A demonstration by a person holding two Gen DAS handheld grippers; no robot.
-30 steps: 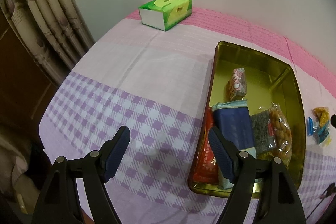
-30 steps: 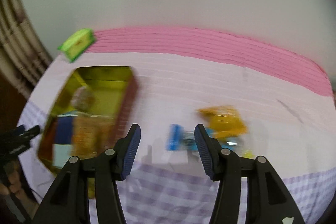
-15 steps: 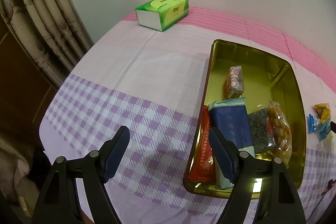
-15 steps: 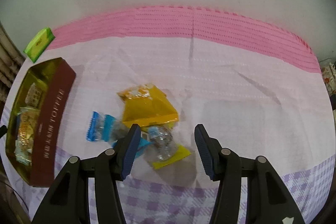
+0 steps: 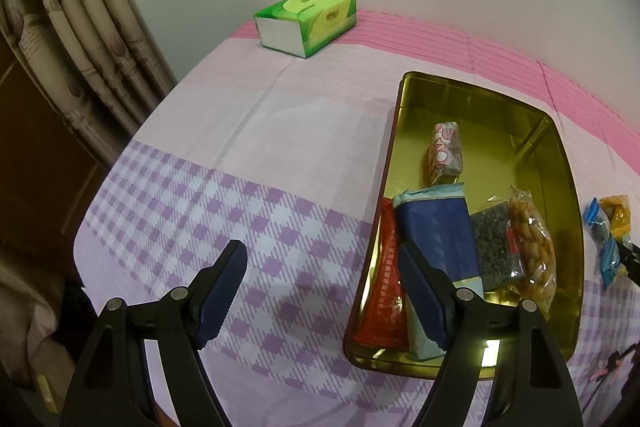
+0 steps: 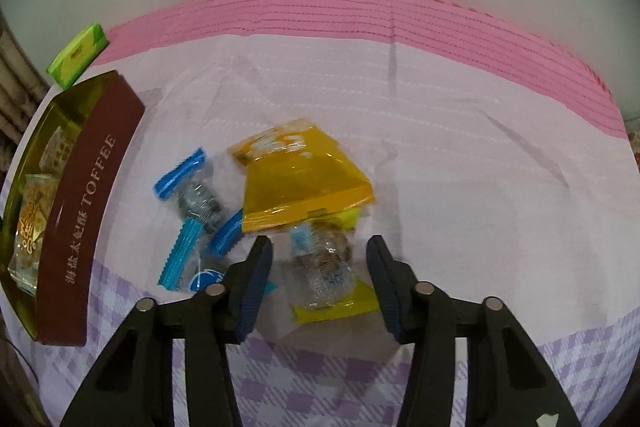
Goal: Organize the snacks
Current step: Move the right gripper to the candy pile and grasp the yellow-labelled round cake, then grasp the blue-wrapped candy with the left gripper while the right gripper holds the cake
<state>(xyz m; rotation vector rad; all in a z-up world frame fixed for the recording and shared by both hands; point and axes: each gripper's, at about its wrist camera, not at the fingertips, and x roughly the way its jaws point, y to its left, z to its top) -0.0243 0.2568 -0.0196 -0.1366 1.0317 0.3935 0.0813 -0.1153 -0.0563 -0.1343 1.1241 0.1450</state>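
Observation:
A gold toffee tin (image 5: 556,163) (image 6: 96,163) holds several snacks: a red packet (image 5: 382,291), a blue packet (image 5: 436,235), a dark packet (image 5: 494,247), peanuts (image 5: 534,243) and a pink bar (image 5: 444,153). Loose snacks lie right of the tin: an orange pack (image 6: 304,183), a clear yellow-edged pack (image 6: 326,267) and blue-ended wrappers (image 6: 192,211). My right gripper (image 6: 319,267) is open, with the yellow-edged pack between its fingers. My left gripper (image 5: 322,281) is open and empty above the cloth at the tin's left edge.
A green tissue box (image 5: 306,21) (image 6: 78,53) stands at the table's far left corner near the wall. A curtain (image 5: 76,39) hangs left of the table. The cloth (image 5: 224,131) is pink with purple checks.
My right gripper swung right from the tin to the loose snacks and came down closer over the yellow-edged pack. The left gripper has barely moved.

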